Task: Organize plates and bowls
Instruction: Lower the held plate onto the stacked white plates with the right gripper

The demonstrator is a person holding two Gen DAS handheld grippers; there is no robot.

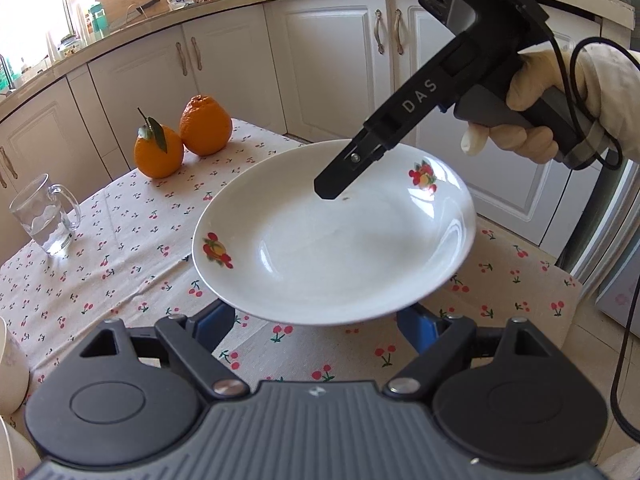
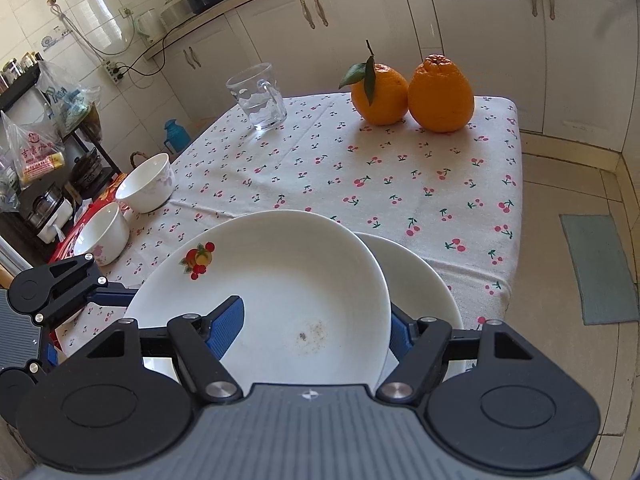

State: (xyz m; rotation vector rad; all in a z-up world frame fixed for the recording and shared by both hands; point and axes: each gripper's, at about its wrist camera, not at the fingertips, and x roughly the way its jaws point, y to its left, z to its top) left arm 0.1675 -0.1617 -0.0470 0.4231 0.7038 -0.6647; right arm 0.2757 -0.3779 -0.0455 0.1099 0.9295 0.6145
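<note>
A white plate [image 1: 332, 240] with small fruit prints on its rim was held tilted above the cherry-print tablecloth [image 1: 120, 248], its near edge lifted clear of the cloth. The right gripper [image 2: 316, 324] held it: one blue pad [image 2: 228, 320] lay on the plate's inner face and the other finger sat behind the rim on the right, so the fingers were clamped on the plate's edge. In the left wrist view the same gripper reached in from the upper right, held by a gloved hand [image 1: 540, 96], its black tip resting on the far inner slope of the plate. A few brown specks marked the plate's centre [image 2: 308, 334].

Just behind and to the right of the held plate, a second white plate [image 2: 420, 280] lay on the table near its right edge, partly hidden by the first.

The left gripper [image 1: 316, 320] sat low at the plate's near rim with its blue fingers spread apart on either side, beneath the rim; nothing was caught between them.

To the left, near the table's edge, two white bowls [image 2: 150, 182] stood side by side, the nearer bowl [image 2: 105, 236] showing a pink flower print. Farther back, a clear glass mug [image 2: 258, 96] stood upright on the far left of the cloth. Two oranges [image 2: 438, 94] sat touching each other at the far right, the left one [image 2: 380, 94] with a stem and green leaf. White cabinets [image 2: 360, 20] ran behind the table.
</note>
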